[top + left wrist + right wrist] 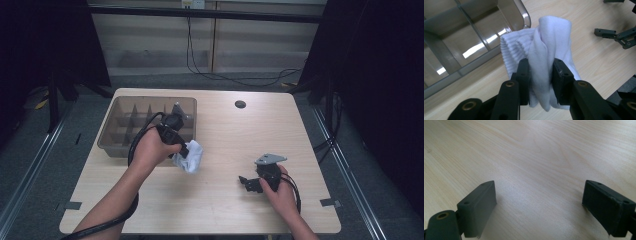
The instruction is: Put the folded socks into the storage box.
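Pale wooden table [225,150] carries a clear divided bin [125,125] at its far left. Just beside the bin's near corner, the left gripper [540,75] is clamped on a bunched white sock [544,42]. The right gripper [539,202] rests nearer the person, its 2 jaws wide apart over bare wood.

Desk [215,200]: pale wood-grain top, rounded corners, a round cable hole [240,104] near its far edge. Floor [30,165]: grey, with metal rails [350,175] running along both sides of the desk. Back wall [150,45]: light panels with a vertical seam, crossed near the top by a dark horizontal bar [210,13]. A black cable [220,75] hangs down the wall and loops over the floor. Black curtains [385,90] close off left and right. Light is even, from above.
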The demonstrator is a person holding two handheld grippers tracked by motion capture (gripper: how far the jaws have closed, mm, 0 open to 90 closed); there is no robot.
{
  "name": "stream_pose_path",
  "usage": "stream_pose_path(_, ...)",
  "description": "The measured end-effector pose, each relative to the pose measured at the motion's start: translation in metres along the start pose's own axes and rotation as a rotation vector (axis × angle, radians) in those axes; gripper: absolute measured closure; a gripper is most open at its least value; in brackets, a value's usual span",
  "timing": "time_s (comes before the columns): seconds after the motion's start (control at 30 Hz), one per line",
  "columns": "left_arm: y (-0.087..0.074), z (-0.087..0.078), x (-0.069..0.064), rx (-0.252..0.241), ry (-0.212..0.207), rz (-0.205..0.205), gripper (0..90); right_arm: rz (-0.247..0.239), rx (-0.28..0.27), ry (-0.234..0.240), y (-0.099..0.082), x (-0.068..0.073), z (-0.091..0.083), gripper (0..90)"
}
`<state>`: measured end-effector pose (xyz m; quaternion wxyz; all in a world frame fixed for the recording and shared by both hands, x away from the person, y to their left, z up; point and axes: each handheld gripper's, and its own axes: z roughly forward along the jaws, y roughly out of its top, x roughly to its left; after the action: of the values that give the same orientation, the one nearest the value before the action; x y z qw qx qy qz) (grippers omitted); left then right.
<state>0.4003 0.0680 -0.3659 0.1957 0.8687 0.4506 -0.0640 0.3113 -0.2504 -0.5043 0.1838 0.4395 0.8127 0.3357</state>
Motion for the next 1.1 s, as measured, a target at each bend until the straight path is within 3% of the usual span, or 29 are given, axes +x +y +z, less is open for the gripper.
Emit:
stream_pose_path(0.63,0.016,-0.015,0.004,-0.013,0.006,-0.009,70.0,0.002,0.001,-0.001,0.0,0.0,0.0,11.6)
stream_pose_path(1.1,0.027,-0.023,0.015,-0.039,0.011,-0.039,70.0,0.003,0.004,-0.002,0.001,0.001,0.0,11.6)
